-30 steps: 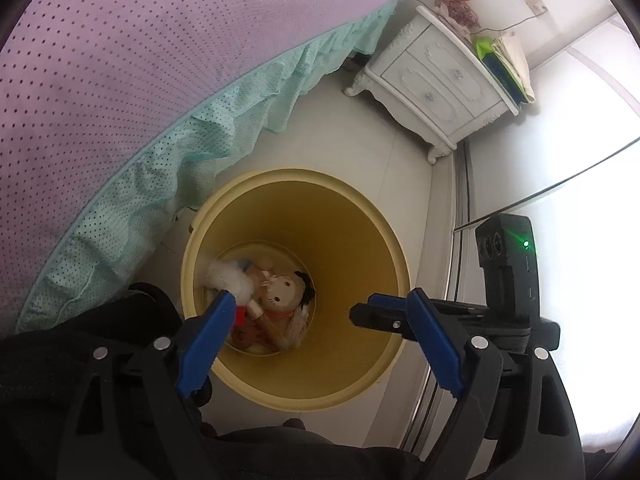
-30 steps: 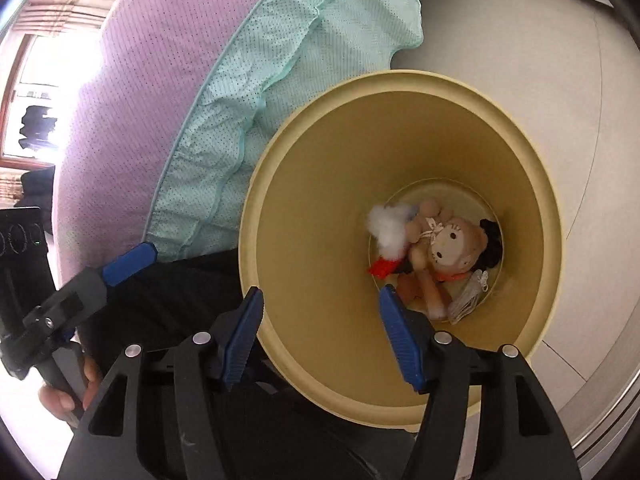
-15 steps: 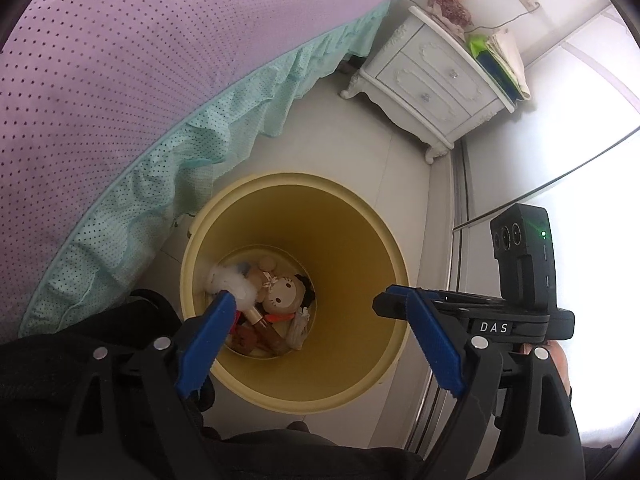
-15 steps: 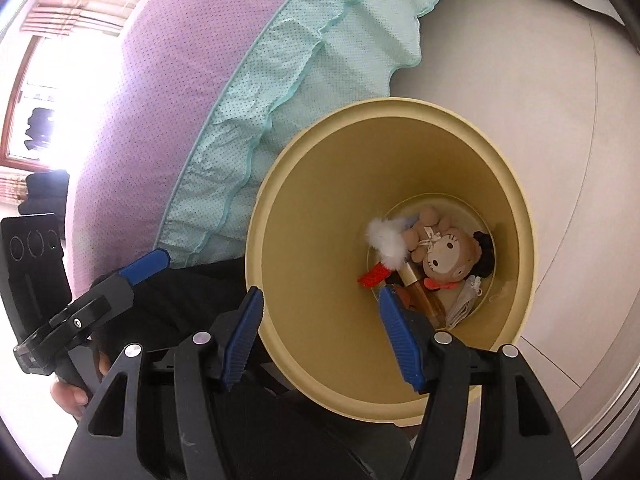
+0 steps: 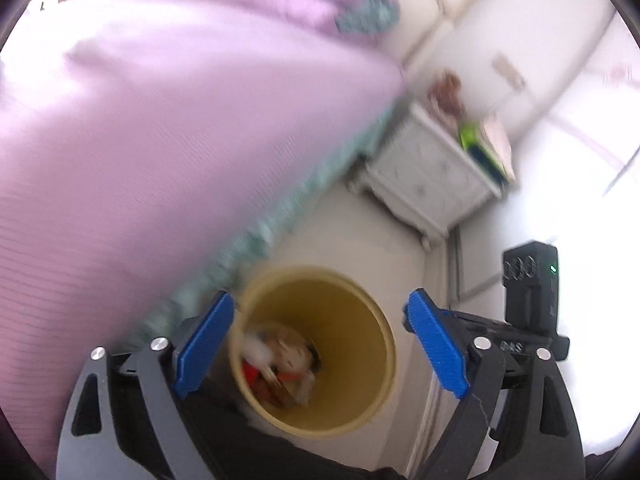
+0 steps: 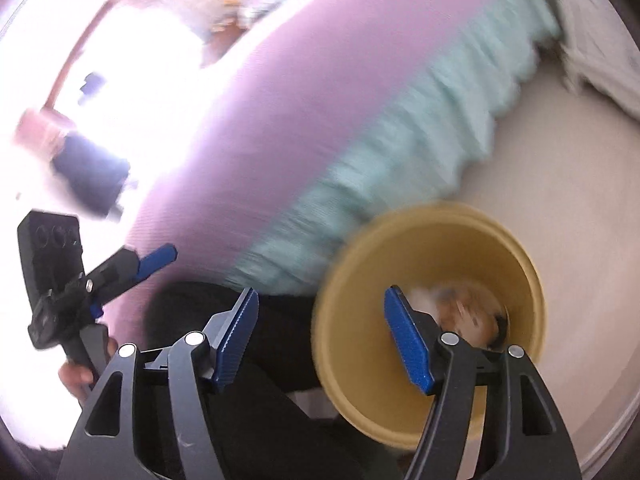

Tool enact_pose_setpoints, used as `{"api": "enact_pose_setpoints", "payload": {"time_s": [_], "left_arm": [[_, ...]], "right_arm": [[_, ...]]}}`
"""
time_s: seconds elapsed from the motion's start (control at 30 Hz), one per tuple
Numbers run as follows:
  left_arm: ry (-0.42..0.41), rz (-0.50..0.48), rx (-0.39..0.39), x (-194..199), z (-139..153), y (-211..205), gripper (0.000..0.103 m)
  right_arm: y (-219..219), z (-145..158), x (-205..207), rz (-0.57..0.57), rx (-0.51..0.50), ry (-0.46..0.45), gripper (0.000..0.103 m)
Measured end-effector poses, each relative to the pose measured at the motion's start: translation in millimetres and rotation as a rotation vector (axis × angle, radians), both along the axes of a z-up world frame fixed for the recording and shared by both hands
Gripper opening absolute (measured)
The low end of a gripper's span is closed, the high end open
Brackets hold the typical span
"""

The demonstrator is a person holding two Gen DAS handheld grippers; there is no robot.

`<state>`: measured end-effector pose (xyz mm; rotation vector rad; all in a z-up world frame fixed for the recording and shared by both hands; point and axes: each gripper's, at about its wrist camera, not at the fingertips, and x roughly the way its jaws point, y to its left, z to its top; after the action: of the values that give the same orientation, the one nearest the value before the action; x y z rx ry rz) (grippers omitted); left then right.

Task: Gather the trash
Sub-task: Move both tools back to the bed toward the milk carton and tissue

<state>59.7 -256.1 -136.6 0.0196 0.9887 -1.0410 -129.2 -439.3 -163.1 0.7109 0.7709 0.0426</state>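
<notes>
The yellow bin [image 5: 356,320] stands on the pale floor [image 5: 360,236], its mouth open upward. At its bottom lies a blurred heap of trash: a doll [image 5: 294,358], something white and fluffy [image 5: 256,350] and a red piece [image 5: 251,372]. The bin's rim on one side sits just beside the teal ruffle [image 6: 400,160] of the bed [image 5: 160,140], which overhangs that side; on the other sides bare floor lies open around it.

The left gripper [image 5: 320,344] hangs above the bin with its blue fingers [image 5: 204,344] released, wide apart and nothing between them. The right gripper [image 6: 324,344] hangs over the near rim; its fingers [image 6: 408,344] are spreading and grasp nothing, one of them in front of the bin's mouth, the other over dark clothing [image 6: 272,340].

Beyond the bin, a white nightstand [image 5: 432,176] stands well apart against the wall, with open floor between them. Both views are smeared by motion.
</notes>
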Motion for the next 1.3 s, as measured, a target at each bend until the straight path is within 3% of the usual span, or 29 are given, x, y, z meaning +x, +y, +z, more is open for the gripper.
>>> {"api": "enact_pose_setpoints", "payload": {"time_s": [0.13, 0.27, 0.43, 0.57, 0.83, 1.17, 1.3], "left_arm": [[-0.104, 0.172, 0.003, 20, 40, 50, 0.097], [-0.158, 0.36, -0.009, 41, 72, 106, 0.099], [-0.263, 0.562, 0.052, 61, 103, 165, 0.099], [-0.288, 0.65, 0.067, 75, 114, 197, 0.099], [-0.311, 0.727, 0.105, 98, 112, 218, 0.099], [-0.197, 0.729, 0.1, 169, 90, 215, 0.099], [-0.19, 0.713, 0.108, 188, 84, 207, 0.099]], "right_arm": [[33, 40, 38, 0.139, -0.069, -0.095, 0.078], [67, 73, 80, 0.256, -0.121, -0.191, 0.087], [101, 103, 122, 0.312, -0.181, -0.3, 0.094], [125, 118, 158, 0.314, -0.264, -0.345, 0.094], [164, 130, 210, 0.346, -0.385, -0.356, 0.094], [163, 124, 268, 0.377, -0.415, -0.31, 0.094], [156, 121, 292, 0.379, -0.426, -0.29, 0.094]]}}
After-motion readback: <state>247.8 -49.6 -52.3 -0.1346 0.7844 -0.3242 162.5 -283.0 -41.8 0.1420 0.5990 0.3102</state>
